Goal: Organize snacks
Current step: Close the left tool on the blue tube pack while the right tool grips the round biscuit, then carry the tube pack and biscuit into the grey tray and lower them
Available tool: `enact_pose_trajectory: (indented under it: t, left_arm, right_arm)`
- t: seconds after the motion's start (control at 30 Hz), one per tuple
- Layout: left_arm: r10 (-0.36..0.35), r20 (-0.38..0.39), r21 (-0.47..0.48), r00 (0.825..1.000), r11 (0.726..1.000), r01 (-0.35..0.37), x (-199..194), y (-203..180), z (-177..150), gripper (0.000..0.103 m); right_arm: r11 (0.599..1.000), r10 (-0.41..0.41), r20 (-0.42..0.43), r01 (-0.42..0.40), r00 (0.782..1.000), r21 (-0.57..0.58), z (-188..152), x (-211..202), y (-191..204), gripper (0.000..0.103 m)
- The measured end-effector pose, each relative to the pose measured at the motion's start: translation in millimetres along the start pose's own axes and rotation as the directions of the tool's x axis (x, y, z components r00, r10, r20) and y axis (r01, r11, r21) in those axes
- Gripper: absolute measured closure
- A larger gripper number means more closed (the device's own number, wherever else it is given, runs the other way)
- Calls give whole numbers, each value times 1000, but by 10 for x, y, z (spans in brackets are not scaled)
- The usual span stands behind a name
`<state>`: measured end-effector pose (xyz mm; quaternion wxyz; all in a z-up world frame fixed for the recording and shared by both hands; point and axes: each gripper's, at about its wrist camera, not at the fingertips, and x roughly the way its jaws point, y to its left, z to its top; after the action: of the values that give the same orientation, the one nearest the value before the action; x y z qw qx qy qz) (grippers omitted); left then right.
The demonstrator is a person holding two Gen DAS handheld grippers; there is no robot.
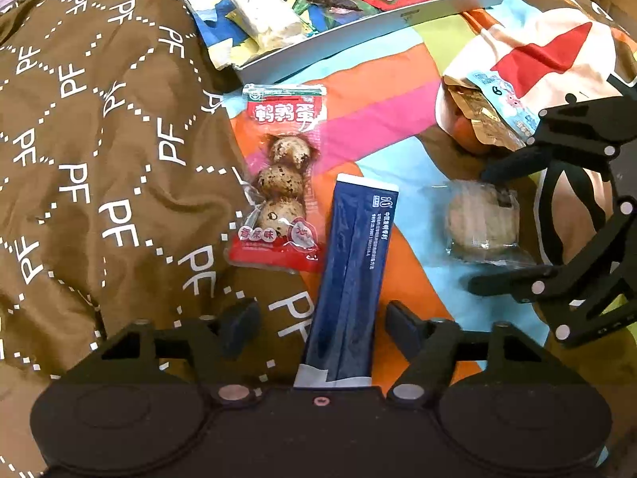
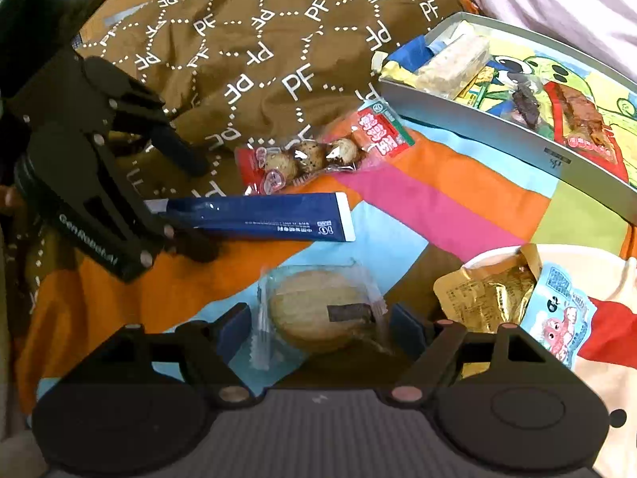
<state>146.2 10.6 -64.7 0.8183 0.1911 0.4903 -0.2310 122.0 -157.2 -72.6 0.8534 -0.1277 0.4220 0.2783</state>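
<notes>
A long dark blue sachet [image 1: 350, 263] lies on the colourful sheet, its near end between the fingers of my left gripper [image 1: 322, 326]. The pads stand apart from it, so the gripper is open. In the right wrist view the same sachet [image 2: 258, 219] runs out from the left gripper [image 2: 203, 209]. A round cake in a clear wrapper [image 2: 322, 310] sits between the fingers of my right gripper [image 2: 320, 330], which is open with small gaps on both sides. The left wrist view shows the right gripper [image 1: 483, 229] straddling that cake [image 1: 481, 227].
A red pack of quail eggs [image 1: 282, 183] lies left of the sachet. A grey tray [image 1: 438, 16] holding several snack packs sits farther back. A gold foil packet [image 2: 489, 294] rests on a white and red cloth at the right. A brown quilt [image 1: 99, 159] is bunched at the left.
</notes>
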Motion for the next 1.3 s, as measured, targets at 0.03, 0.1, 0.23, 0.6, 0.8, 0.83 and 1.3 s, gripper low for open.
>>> enact_pose_trajectory:
  t: [0.03,0.1,0.23,0.6,0.8,0.83,1.3]
  left_arm:
    - [-7,2,-1,1000,1000,7,-4,-4,1,43]
    - [-23,12,-16,1000,1000,24,-9,-3,5,50]
    - [-64,21,-90,998,994,66,4,61,23,61]
    - [-115,59,-350,992,928,129,30,154,3,71]
    - [-118,77,-451,990,881,140,0,150,-49,76]
    - [-131,79,-466,988,872,152,-5,164,-58,77]
    - [-206,149,-509,967,823,253,-70,176,-40,79]
  right_arm:
    - [1000,0,3,0,1000,9,1,3,-6,20]
    - [1000,-6,16,5,1000,28,2,-4,-22,20]
    - [999,-5,30,3,1000,50,0,-25,-47,20]
    - [998,-59,22,60,998,-29,-64,11,153,36]
    - [980,-133,48,139,990,-142,-119,-12,341,39]
    - [969,-160,57,168,985,-183,-137,-18,393,39]
    - [784,-356,195,406,914,-469,-322,-135,773,40]
